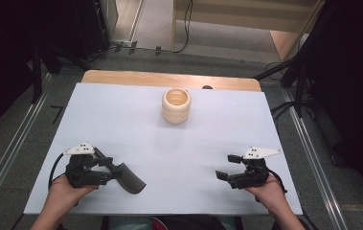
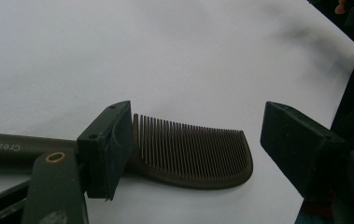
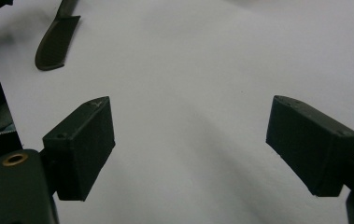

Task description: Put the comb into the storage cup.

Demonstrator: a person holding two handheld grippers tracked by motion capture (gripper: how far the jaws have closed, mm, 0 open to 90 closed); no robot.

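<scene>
The dark comb [image 1: 132,179] lies flat on the white sheet of the bench [image 1: 121,120], near the front edge on the person's left, with its handle running back under the left gripper [image 1: 117,171] and its toothed head pointing toward the middle of the bench. In the left gripper view the two fingers [image 2: 107,149] stand wide apart, nothing held: one pad sits right against the place where the handle meets the teeth, and the other is well off to the far side of the comb's rounded end. The step in hand looks like taking hold of the comb, and to do it well the grip should fall on the solid handle or spine, not across the thin teeth (which would flex and let the comb twist). Since the comb lies flat and low, the fingers need to come down until their tips nearly touch the sheet, straddle the handle squarely, then close slowly so the comb does not skate sideways. The right gripper [image 1: 231,168] rests at the front right, well apart from the comb, its fingers [image 3: 81,149] also spread with only bare sheet between them; it could steady the comb's head if it slides. The pale ribbed cup [image 1: 175,105] stands upright toward the back of the bench, far from both grippers, a likely place to put the comb.
</scene>
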